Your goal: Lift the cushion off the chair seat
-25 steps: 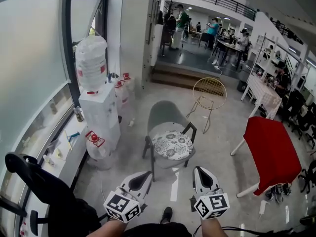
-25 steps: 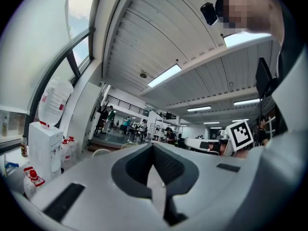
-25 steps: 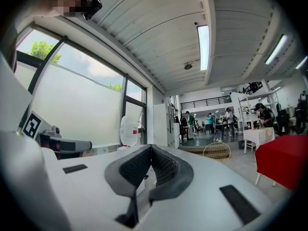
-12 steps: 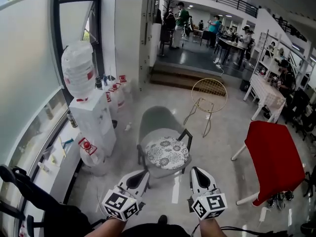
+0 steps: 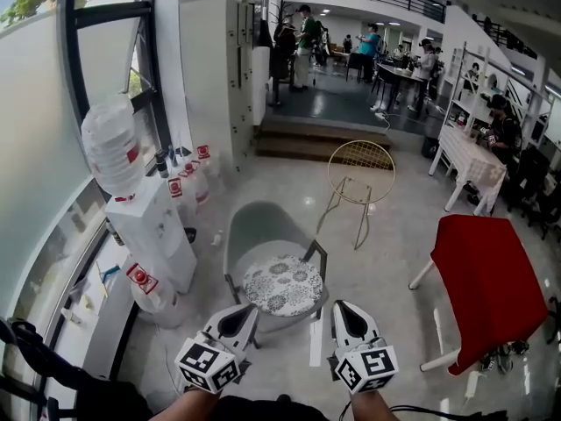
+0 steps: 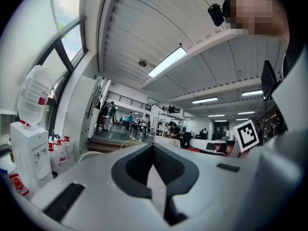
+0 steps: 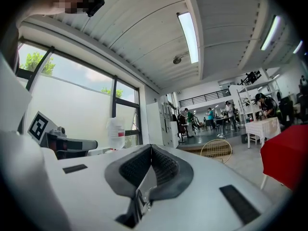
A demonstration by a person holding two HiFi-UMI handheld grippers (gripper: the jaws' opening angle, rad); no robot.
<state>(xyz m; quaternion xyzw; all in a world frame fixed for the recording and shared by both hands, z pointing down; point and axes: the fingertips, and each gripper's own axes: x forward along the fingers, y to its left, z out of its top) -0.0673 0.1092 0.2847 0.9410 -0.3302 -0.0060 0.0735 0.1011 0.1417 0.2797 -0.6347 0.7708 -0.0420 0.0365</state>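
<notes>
Head view has both my claws low in front of me, the left gripper [image 5: 244, 312] and the right gripper [image 5: 344, 310], each with its jaws pressed together on nothing. Both are just short of the grey shell chair with dark legs [image 5: 259, 226]. The round flower-print cushion [image 5: 282, 285] lies flat on that chair's seat, untouched. Left of the chair stands a white water dispenser [image 5: 151, 226], behind it a gold wire chair [image 5: 361, 169], to its right a red-topped table [image 5: 491, 279].
</notes>
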